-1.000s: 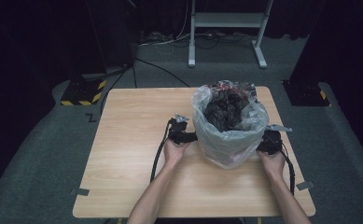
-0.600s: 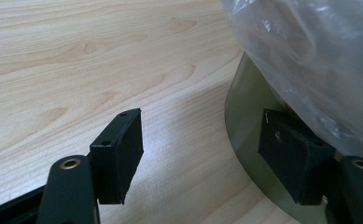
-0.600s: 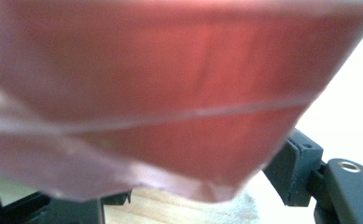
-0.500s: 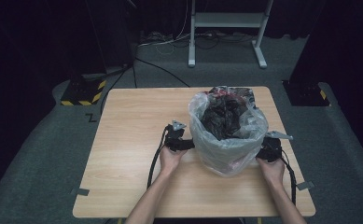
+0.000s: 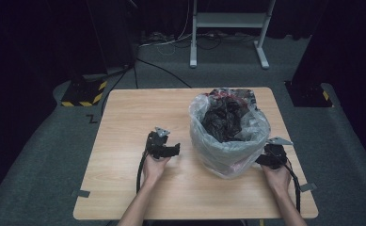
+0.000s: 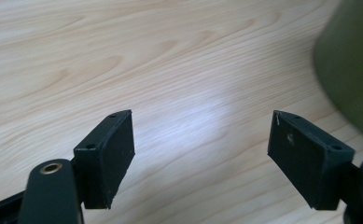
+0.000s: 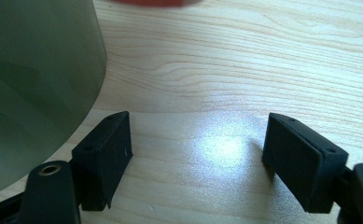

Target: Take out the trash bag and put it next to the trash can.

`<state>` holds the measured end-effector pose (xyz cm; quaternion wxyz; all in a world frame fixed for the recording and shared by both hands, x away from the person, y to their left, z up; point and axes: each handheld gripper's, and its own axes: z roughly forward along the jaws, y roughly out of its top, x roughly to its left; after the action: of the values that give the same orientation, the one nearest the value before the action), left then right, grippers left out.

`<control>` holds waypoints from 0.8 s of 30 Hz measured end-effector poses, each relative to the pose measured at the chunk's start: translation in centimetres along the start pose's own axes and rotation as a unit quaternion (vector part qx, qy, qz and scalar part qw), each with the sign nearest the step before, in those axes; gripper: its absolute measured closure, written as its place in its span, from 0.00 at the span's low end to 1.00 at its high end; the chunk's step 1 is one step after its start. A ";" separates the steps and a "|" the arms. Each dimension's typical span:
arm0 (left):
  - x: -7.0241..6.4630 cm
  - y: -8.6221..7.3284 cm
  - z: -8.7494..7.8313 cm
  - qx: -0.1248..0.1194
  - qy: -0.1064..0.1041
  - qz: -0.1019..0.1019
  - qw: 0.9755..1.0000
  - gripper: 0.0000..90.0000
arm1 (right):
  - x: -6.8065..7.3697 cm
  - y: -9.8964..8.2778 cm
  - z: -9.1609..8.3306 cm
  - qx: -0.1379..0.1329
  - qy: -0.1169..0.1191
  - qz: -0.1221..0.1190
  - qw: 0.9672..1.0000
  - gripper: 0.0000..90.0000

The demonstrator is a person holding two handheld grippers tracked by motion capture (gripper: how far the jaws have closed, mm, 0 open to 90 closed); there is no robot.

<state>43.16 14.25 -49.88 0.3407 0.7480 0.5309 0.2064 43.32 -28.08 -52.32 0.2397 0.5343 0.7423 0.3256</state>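
A bin lined with a clear plastic bag [image 5: 227, 136] stands on the right half of the wooden table [image 5: 138, 113], with crumpled dark material inside. My left gripper [image 5: 175, 149] lies on the table a short way left of the bin, pointing at it. Its jaws [image 6: 202, 126] have just been opening and stand open over bare wood, with the bin's green wall [image 6: 352, 70] ahead at the right. My right gripper [image 5: 260, 159] sits close by the bin's right side. It too has just been opening and is open [image 7: 200, 123] with nothing between its jaws, next to the bin wall [image 7: 34, 84].
A red edge [image 7: 146, 2] shows beyond the bin. On the floor behind the table stand a white frame [image 5: 227, 28] and a yellow-and-black striped block [image 5: 84, 92]. Grey tape tabs [image 5: 81, 193] stick out at the table's front corners. Cables trail back from both grippers.
My left gripper has drawn away from the bag to the left and now lies apart from it. Both pairs of jaws stand wider. The right hand has barely shifted.
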 end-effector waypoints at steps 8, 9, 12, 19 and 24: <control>2.1 -1.8 -0.7 0.007 0.028 -0.029 0.999 0.26 | 0.0 0.0 0.0 0.002 -0.004 0.002 1.000 0.23; 2.3 -2.0 -0.7 0.008 0.031 -0.030 0.999 0.26 | 0.0 0.0 0.0 0.002 -0.004 0.002 1.000 0.23; 2.8 -2.5 -0.5 0.013 0.034 -0.037 0.999 0.25 | 0.0 0.0 0.0 0.002 -0.004 0.003 1.000 0.24; 3.7 -3.4 -0.4 0.000 0.052 -0.045 0.998 0.27 | -0.6 0.1 -0.5 0.013 0.007 0.013 1.000 0.34; 4.1 -3.8 -0.4 -0.014 0.066 -0.046 0.997 0.27 | -1.3 0.1 -2.0 0.009 0.030 0.033 0.999 0.34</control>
<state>41.84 18.99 -52.64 0.3245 0.7026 0.5831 0.2471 42.46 -29.77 -50.88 0.2015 0.5508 0.7340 0.3424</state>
